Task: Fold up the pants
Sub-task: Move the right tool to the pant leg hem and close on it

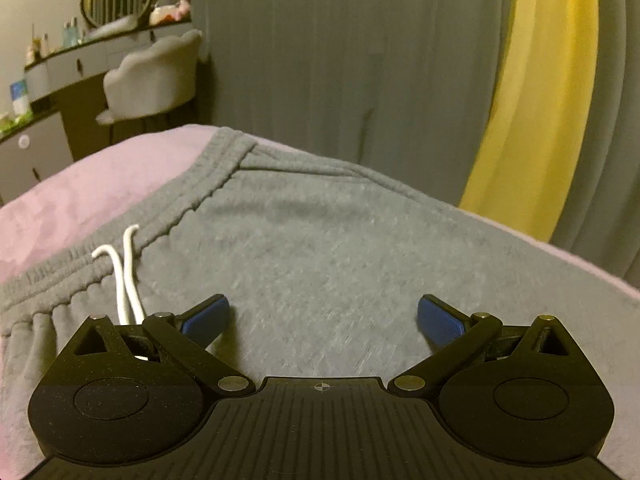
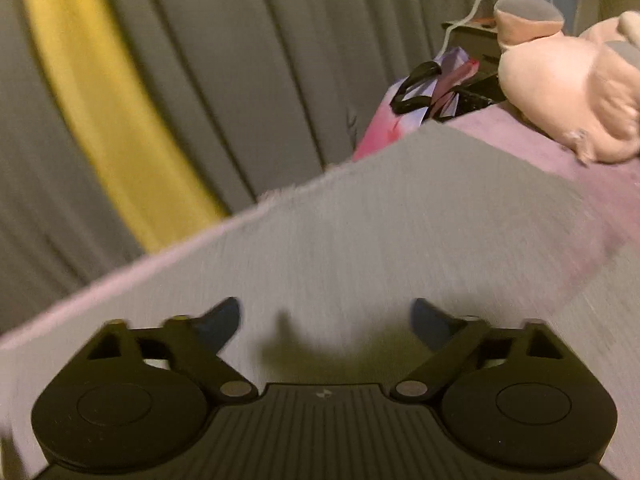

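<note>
Grey sweatpants (image 1: 320, 240) lie spread on a pink bed cover (image 1: 100, 188). Their ribbed waistband (image 1: 188, 200) runs along the left, with a white drawstring (image 1: 124, 276) hanging over it beside the left finger. My left gripper (image 1: 323, 316) hovers low over the upper part of the pants, open, nothing between its blue pads (image 1: 208, 316). In the blurred right wrist view, my right gripper (image 2: 325, 320) is open above a flat stretch of the grey pants (image 2: 400, 232), near the far edge of the bed. Its pads hold nothing.
Grey curtains (image 1: 360, 60) with a yellow panel (image 1: 536, 100) hang behind the bed. A vanity desk (image 1: 72, 76) with a mirror and a padded chair (image 1: 156, 80) stands at the left. A pink plush toy (image 2: 568, 88) and a bag (image 2: 424, 92) sit toward the bed's right end.
</note>
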`<state>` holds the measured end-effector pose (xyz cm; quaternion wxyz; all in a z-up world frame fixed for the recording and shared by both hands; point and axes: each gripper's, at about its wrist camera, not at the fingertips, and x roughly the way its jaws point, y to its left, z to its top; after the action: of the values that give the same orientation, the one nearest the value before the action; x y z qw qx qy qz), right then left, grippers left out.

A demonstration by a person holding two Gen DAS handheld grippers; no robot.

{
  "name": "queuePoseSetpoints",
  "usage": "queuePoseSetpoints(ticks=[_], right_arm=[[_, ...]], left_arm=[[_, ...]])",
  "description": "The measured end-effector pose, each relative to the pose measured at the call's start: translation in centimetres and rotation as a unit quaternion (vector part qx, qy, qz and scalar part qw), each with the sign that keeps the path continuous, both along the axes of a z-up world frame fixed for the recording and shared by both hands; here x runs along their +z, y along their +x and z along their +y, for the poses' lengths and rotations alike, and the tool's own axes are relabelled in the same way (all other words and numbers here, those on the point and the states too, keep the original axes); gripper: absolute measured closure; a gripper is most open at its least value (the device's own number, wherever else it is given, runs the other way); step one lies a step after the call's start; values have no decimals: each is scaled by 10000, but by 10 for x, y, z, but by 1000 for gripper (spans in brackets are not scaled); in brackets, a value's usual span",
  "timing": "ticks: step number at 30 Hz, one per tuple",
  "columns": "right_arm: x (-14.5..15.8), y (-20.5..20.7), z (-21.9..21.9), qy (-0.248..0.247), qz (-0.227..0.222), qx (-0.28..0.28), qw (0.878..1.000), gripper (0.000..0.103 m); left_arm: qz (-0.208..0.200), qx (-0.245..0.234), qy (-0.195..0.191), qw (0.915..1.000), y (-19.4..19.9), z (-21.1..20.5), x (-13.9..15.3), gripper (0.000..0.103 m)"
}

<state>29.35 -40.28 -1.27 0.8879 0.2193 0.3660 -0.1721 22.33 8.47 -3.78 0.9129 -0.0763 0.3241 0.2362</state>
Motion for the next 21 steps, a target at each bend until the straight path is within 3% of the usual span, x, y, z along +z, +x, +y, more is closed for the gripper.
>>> queuePoseSetpoints(ticks=[2,3,9,15,16,19,21], right_arm=[[-5,41,-15,208,44,-197,9996,45],[-9,62,-23,346,74,-351,9988,48],[-33,124,-49,873,89,-1252,9882,42],[-51,163,-44,141,617,-1304,9894,41],[-52,167,-43,-21,693,-1296,9891,45],[-55,170,-41,-423,846,-1435,9851,76],[-53,164,-44,-410,758,-1387,9866,82]], left_arm=[[142,-44,65,9999,5,-3,-7,0],[200,-60,89,9997,6,-5,-10,0],[187,-129,300,9993,10,-11,-21,0],[60,-63,325,9994,12,-11,-28,0],[51,-61,313,9995,12,-11,-28,0],[15,-47,256,9997,12,-10,-30,0],[1,-44,186,9998,13,-7,-30,0]])
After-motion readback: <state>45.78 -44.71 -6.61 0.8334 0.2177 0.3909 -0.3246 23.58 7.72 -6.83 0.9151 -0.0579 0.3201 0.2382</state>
